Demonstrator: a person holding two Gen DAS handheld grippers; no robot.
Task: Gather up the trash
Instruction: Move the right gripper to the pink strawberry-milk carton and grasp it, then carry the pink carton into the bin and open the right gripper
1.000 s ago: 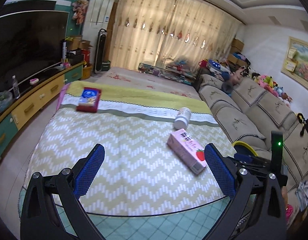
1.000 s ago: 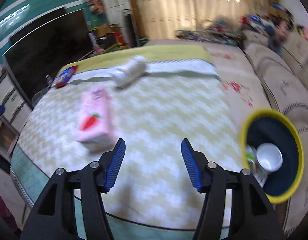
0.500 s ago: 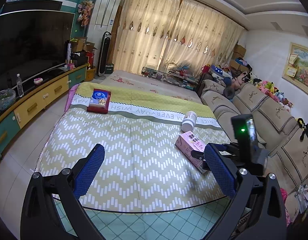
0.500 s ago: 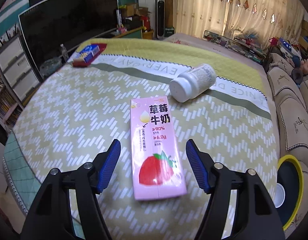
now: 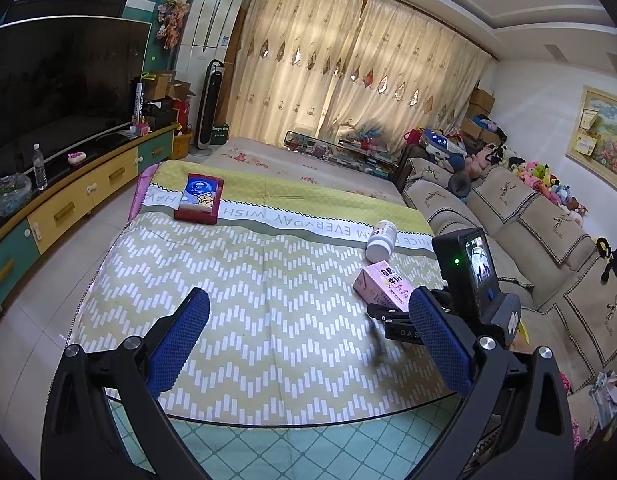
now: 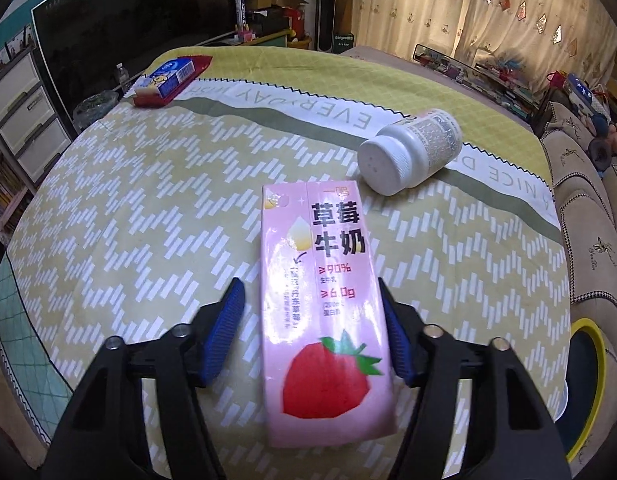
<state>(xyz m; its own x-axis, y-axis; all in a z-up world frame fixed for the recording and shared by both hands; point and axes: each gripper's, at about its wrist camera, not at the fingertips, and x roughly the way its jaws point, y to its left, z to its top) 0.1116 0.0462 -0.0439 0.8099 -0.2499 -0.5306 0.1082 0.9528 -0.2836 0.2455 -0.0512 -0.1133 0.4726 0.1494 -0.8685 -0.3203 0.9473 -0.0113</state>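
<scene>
A: Where is the pink strawberry milk carton (image 6: 324,300)?

B: Flat on the zigzag tablecloth (image 6: 148,200), in the lower middle of the right wrist frame, strawberry end nearest the camera. The right gripper (image 6: 312,320) straddles it, one blue pad on each long side.

A: Is it gripped?

B: Not yet. The jaws are closing with the carton between them. The right-hand pad sits against the carton's edge, while a strip of cloth shows between the left-hand pad and the carton.

A: What lies around it?

B: A white bottle (image 6: 408,156) lies on its side just beyond the carton's far end, to the upper right, cap toward the camera. A red and blue box (image 6: 170,76) is well apart, in the upper left of the frame. A yellow-rimmed bin (image 6: 588,380) shows at the right edge, off the table.

A: And the other hand?

B: The left gripper (image 5: 308,344) hangs above the near table edge at the bottom of its frame, jaws wide with nothing between them. In its view the carton is at middle right, partly hidden behind its right finger.
</scene>
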